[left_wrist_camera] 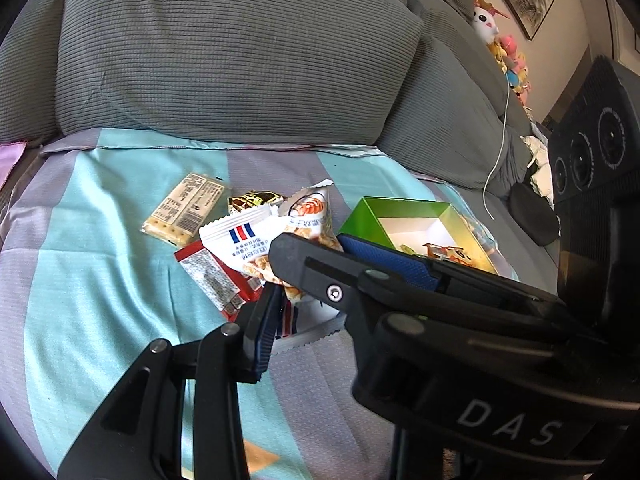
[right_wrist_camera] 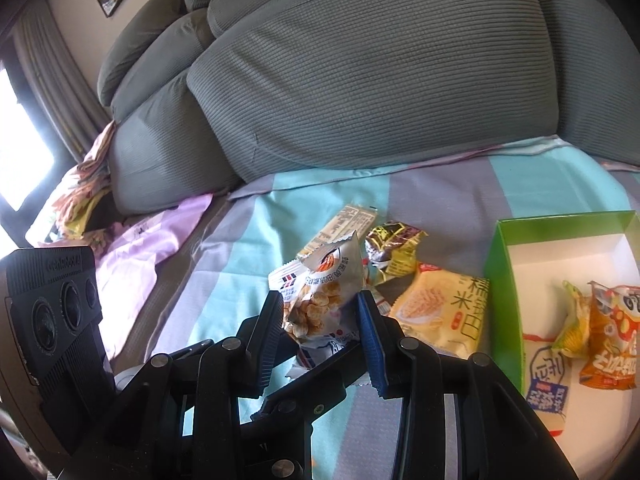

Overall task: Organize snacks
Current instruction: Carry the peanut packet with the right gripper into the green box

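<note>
My right gripper (right_wrist_camera: 320, 312) sits at the lower centre of its own view, jaws clamped on a crumpled white bean snack packet (right_wrist_camera: 316, 300). The black pad presses its left side and the blue pad its right. The packet's torn top points up towards the middle of the frame, and I can see the beans through the wrapper.

My left gripper (left_wrist_camera: 304, 312) comes in from the lower left of its view. Its one visible blue pad lies against a white striped wrapper edge (left_wrist_camera: 287, 320) just below that packet. My right gripper's finger covers the other pad, so I cannot tell whether these jaws are closed on the edge, nor whether it is part of the same packet.

The loose snacks lie on a teal and grey sheet (left_wrist_camera: 100, 240), in front of a grey cushion (left_wrist_camera: 220, 60):
- a pale cracker bar (left_wrist_camera: 188, 208), left of centre in the left view
- a red packet (left_wrist_camera: 208, 276), below it
- a dark brown and yellow packet (right_wrist_camera: 394, 248), centre of the right view
- a yellow rice cake packet (right_wrist_camera: 440, 312), just beside the green box (right_wrist_camera: 496, 280)

The box fills the right edge of the right view. Inside it are an orange packet (right_wrist_camera: 608, 340), a small yellow-green packet (right_wrist_camera: 574, 328) and a blue and white packet (right_wrist_camera: 548, 384)
</note>
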Demonstrator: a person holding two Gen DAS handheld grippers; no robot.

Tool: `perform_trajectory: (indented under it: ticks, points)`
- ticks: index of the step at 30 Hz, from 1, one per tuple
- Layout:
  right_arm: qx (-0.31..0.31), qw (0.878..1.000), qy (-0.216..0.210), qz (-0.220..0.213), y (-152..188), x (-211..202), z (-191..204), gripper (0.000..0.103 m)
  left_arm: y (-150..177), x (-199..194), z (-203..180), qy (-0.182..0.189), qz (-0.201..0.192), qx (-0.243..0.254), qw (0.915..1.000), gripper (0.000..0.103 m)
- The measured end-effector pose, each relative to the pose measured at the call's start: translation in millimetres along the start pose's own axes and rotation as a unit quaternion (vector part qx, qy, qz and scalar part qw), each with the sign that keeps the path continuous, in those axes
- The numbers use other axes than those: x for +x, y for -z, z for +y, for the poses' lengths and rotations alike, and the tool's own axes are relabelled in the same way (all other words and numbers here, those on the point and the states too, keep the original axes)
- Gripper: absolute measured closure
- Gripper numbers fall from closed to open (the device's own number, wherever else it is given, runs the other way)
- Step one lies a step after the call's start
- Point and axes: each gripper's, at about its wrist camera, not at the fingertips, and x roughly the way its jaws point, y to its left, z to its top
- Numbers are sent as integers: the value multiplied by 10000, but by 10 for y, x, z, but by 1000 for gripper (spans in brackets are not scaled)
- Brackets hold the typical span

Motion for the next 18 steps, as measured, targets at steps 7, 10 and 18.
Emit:
perform_trajectory:
  ticks: [7, 10, 18]
  points:
    - [-5, 9998, 32, -177, -33, -157, -21, 62, -61, -46, -168, 4, -105, 199, 9997, 67]
    - [-10, 9997, 47, -242, -43, -239, -49, 62, -102, -57, -277, 7, -112, 321, 9994, 67]
    - [158, 9979, 123, -623, -90, -571, -222, 62, -223, -25, -618, 112, -198, 720, 9971, 67]
